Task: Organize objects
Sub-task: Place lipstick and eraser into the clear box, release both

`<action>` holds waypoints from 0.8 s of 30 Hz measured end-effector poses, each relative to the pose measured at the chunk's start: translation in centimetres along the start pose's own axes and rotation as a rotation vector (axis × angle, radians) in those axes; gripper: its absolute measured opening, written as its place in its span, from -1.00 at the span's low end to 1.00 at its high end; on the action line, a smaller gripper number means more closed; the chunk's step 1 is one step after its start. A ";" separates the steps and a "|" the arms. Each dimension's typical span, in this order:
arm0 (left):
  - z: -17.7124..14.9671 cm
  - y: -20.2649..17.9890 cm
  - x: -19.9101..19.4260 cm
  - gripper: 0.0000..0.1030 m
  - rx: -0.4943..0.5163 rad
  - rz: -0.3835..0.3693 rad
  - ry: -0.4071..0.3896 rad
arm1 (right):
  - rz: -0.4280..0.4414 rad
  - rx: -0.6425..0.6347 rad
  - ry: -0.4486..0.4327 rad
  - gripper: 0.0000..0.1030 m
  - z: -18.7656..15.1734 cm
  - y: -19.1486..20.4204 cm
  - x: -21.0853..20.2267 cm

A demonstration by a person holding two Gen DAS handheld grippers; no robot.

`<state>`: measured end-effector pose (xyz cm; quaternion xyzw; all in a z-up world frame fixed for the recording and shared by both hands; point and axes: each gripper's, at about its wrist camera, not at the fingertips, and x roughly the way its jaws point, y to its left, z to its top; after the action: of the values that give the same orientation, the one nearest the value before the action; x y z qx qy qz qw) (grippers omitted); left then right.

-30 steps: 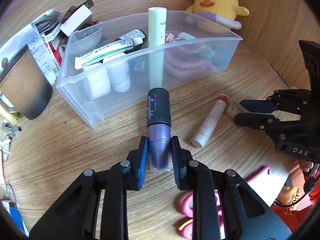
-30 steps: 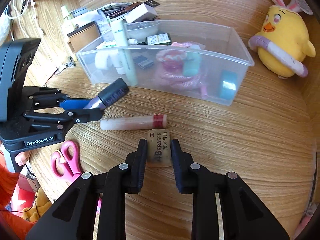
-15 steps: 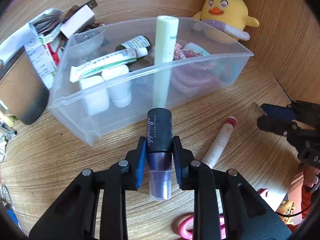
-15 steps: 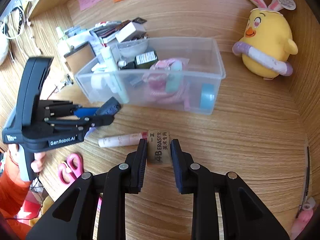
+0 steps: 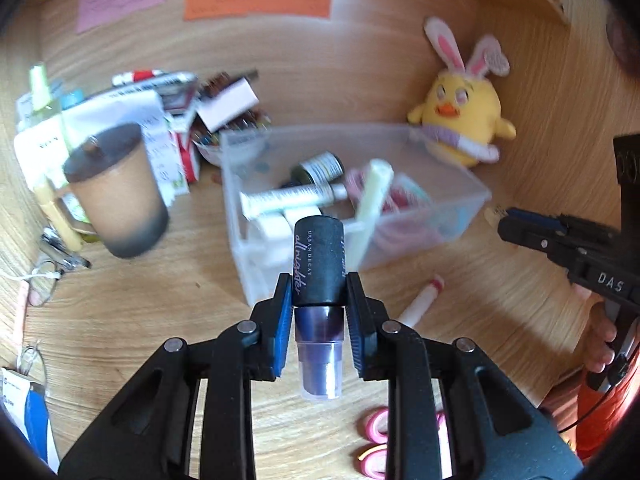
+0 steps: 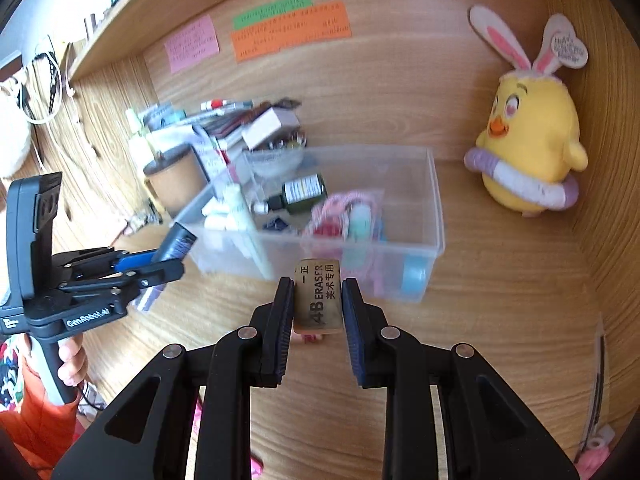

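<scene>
My left gripper (image 5: 319, 286) is shut on a purple cosmetic bottle (image 5: 319, 280) with a black cap, held above the desk just in front of the clear plastic bin (image 5: 478, 196). My right gripper (image 6: 317, 296) is shut on a tan 4B eraser (image 6: 318, 300), also lifted, in front of the bin (image 6: 434, 200). The bin holds tubes, small bottles, a pink cord and a pale green stick. Each gripper shows in the other's view: the right one (image 5: 494, 216) at the right, the left one (image 6: 176, 246) at the left. A pink-capped tube (image 5: 422, 300) lies on the desk.
A yellow plush chick (image 6: 528, 140) sits right of the bin against the wooden back wall. A brown cup (image 5: 116, 192) and a pile of boxes and papers (image 5: 168, 100) stand left of the bin. Pink scissors (image 5: 376, 444) lie near the desk's front edge.
Both grippers rose off the desk with their objects and tilted up, so the back wall and sticky notes came into view. The bottle slid deeper between the left fingers.
</scene>
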<state>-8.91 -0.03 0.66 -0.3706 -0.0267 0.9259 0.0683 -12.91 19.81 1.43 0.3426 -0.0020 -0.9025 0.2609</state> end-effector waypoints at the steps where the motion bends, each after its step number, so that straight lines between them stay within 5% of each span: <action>1: 0.3 0.4 -0.3 -0.51 -0.007 0.002 -0.012 | -0.002 0.000 -0.010 -0.57 0.3 0.0 -0.2; 11: 4.0 2.1 -0.9 -0.51 -0.032 0.046 -0.087 | -0.045 -0.005 -0.061 -0.57 3.4 0.1 0.3; 24: 6.6 3.0 4.1 -0.51 -0.048 0.031 0.013 | -0.076 -0.003 0.018 -0.57 5.3 -0.7 5.3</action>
<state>-16.68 -2.43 2.32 -0.3782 -0.0427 0.9236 0.0453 -19.92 17.00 2.10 0.3501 0.0147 -0.9086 0.2271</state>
